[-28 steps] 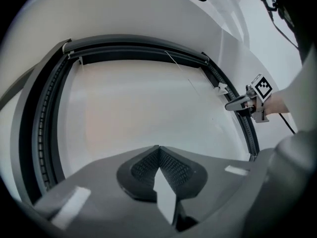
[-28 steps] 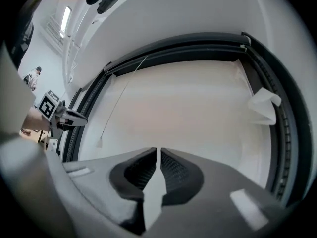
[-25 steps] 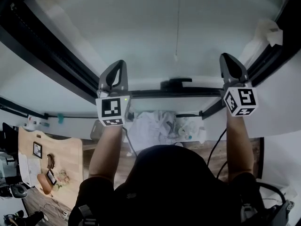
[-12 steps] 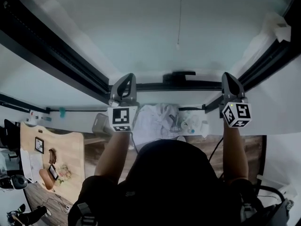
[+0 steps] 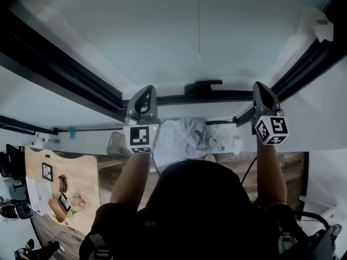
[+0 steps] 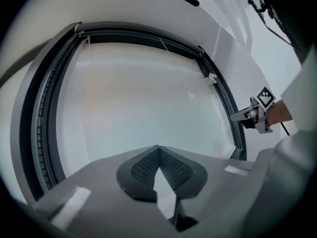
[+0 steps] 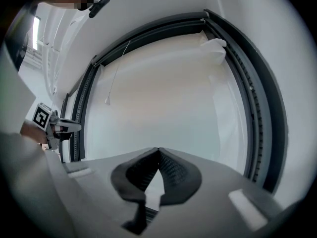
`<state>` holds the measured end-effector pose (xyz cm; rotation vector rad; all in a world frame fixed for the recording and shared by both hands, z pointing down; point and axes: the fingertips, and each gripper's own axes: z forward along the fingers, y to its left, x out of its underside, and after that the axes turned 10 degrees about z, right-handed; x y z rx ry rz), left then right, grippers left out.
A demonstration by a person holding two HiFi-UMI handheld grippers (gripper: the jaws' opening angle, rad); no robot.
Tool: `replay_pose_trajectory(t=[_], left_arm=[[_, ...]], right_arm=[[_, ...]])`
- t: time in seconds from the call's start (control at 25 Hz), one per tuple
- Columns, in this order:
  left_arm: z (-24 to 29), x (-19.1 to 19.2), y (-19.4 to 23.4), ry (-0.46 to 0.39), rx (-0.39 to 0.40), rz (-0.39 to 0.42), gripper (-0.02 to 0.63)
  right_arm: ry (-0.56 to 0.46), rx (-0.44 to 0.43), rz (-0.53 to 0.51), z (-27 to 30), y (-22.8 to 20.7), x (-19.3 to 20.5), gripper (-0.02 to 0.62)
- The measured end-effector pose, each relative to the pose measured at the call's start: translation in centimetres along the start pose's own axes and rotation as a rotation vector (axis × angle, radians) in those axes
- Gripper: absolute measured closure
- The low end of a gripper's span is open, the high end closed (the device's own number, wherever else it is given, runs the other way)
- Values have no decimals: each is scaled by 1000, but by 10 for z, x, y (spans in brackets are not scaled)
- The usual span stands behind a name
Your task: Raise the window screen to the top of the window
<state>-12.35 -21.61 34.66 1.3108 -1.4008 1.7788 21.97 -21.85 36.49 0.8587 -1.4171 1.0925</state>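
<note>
Far below me on the left stands a pale wooden desk [image 5: 68, 180] with a small framed picture [image 5: 47, 171] on it; in the middle lies crumpled white cloth [image 5: 176, 140] (what sits among its folds I cannot tell); on the right, brown wood floor [image 5: 295, 172], a black cable [image 5: 248, 169] in front of it.

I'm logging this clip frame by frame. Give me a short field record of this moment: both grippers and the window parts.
left gripper: jaws shut, nothing between them; raised by the bar's left end
right gripper: jaws shut, nothing between them; raised by the bar's right end
bar: dark, horizontal, between the two grippers
handle: on the bar, midway; neither gripper is on it
screen: pale sheet above the bar
cord: thin, hanging before the screen
frame: dark, ribbed side rails
</note>
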Motion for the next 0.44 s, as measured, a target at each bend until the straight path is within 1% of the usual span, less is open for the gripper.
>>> replay_pose_trajectory(t=[0.12, 0.44], left_arm=[[2, -4, 2, -14, -2, 9, 600], [8, -3, 7, -16, 1, 13, 600]], right_arm=[[1, 1, -4, 2, 0, -1, 595], [4, -4, -18, 10, 0, -6, 595]])
